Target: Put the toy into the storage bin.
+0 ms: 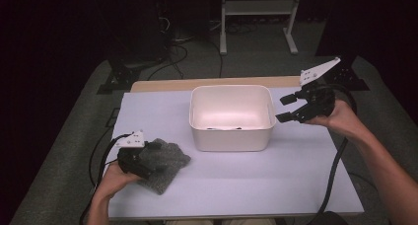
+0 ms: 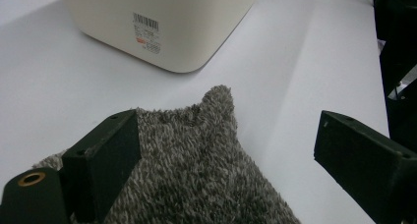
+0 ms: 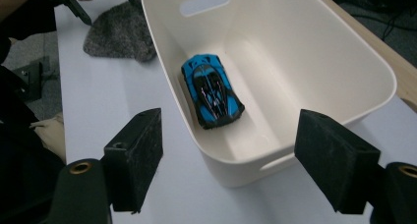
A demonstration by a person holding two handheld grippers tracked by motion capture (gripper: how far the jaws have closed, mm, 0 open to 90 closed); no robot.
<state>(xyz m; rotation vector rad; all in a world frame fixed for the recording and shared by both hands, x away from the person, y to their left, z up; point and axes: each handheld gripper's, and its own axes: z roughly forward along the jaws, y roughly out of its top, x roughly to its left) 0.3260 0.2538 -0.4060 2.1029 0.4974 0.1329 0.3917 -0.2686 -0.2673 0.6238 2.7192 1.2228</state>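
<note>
High view: the left gripper (image 1: 148, 156) rests over a grey fleecy cloth (image 1: 165, 166) at the table's (image 1: 246, 180) near left, while the right gripper (image 1: 288, 109), jaws spread and empty, hovers at the right rim of the white bin (image 1: 231, 136); the bin's contents are barely legible here. Left gripper view: the jaws straddle the cloth (image 2: 196, 175) without pinching, so the grasp is likely next and calls for closing on a fold. Right gripper view: a blue toy car (image 3: 211, 91) lies inside the bin (image 3: 344, 62); the cloth's (image 3: 120, 37) far edge is cut off.
</note>
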